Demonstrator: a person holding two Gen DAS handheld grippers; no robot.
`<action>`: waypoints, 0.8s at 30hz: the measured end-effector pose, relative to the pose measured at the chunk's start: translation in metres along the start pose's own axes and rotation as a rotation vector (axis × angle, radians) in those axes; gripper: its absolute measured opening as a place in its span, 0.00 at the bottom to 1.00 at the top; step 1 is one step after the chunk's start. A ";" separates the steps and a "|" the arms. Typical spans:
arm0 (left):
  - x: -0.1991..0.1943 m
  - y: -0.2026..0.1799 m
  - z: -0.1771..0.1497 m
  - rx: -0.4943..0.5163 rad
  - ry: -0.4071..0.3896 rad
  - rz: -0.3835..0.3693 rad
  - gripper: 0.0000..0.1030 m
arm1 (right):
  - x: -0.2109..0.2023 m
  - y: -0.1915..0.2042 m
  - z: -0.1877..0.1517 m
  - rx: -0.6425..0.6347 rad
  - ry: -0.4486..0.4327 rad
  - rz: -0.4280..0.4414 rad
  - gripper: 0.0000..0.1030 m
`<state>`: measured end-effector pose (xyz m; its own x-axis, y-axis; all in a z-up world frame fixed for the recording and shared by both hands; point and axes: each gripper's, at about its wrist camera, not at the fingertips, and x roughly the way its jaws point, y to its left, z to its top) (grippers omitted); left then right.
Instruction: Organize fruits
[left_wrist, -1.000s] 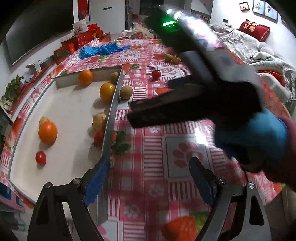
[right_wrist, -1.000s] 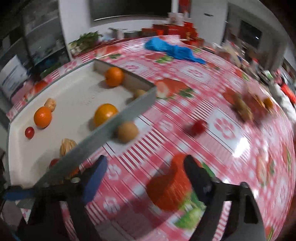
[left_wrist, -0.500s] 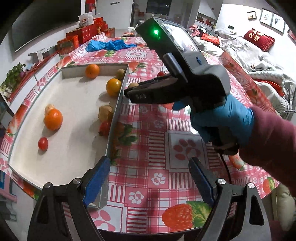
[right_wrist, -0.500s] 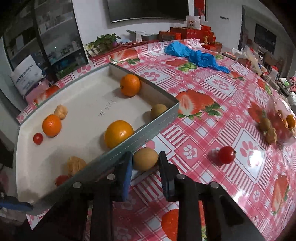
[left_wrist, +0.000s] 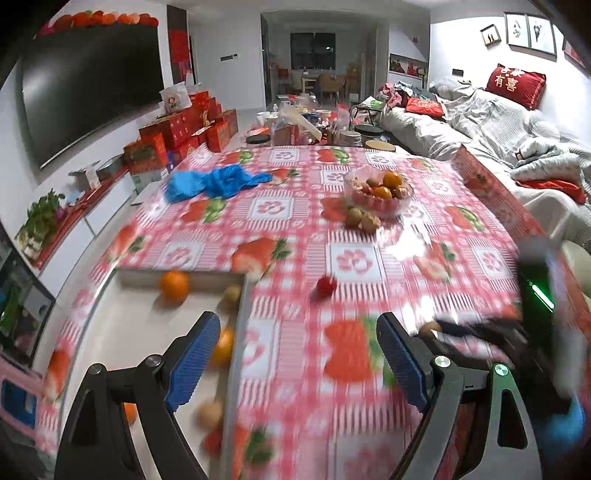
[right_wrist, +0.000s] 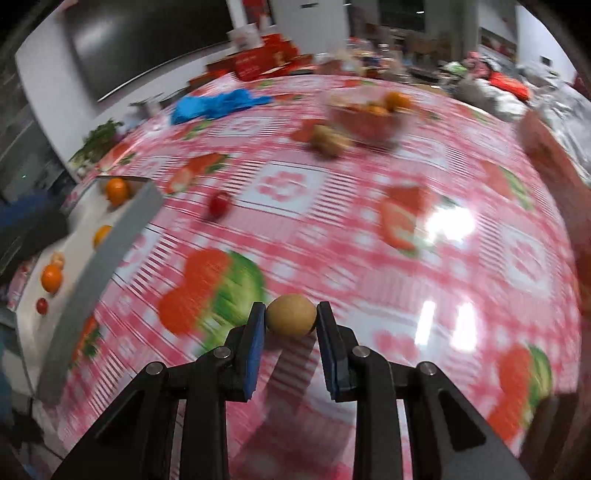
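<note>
The right claw (right_wrist: 291, 320) is closed on a small tan round fruit (right_wrist: 291, 315), which is pinched between the two blue pads at the lower centre of the right wrist view and carried clear of the red-and-white cloth on the counter (right_wrist: 369, 229). The left claw (left_wrist: 295, 362) is held wide open with nothing between its pads, at the bottom of the left wrist view. The grey tray (right_wrist: 110, 251), already loaded with oranges and small tomatoes, is seen along the left edge of the right wrist view, well apart from the held fruit. A glass bowl of mixed fruit (left_wrist: 378, 192) is placed in the upper centre of the left wrist view, and a loose red tomato (left_wrist: 325, 286) is left on the cloth between bowl and tray.

Both views are heavily blurred, so a fast carry is judged to be under way. The fruit is gripped only at its two sides near the pad tips; it could be squeezed out and rolled off the counter by a sudden swing, or knocked loose if the tray's raised wall is clipped on the way in
</note>
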<state>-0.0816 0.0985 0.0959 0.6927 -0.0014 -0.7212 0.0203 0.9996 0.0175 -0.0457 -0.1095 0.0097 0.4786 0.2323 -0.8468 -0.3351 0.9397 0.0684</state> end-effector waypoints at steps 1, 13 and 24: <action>0.018 -0.007 0.006 0.006 0.021 0.000 0.85 | -0.002 -0.004 -0.002 0.009 -0.004 -0.005 0.29; 0.122 -0.038 0.015 0.015 0.172 0.032 0.58 | -0.032 -0.036 -0.037 0.081 -0.064 -0.074 0.30; 0.107 -0.044 -0.009 0.022 0.154 -0.004 0.24 | -0.031 -0.043 -0.046 0.100 -0.074 -0.117 0.30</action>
<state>-0.0151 0.0545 0.0120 0.5742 0.0008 -0.8187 0.0394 0.9988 0.0285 -0.0839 -0.1690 0.0087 0.5689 0.1343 -0.8113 -0.1932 0.9808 0.0269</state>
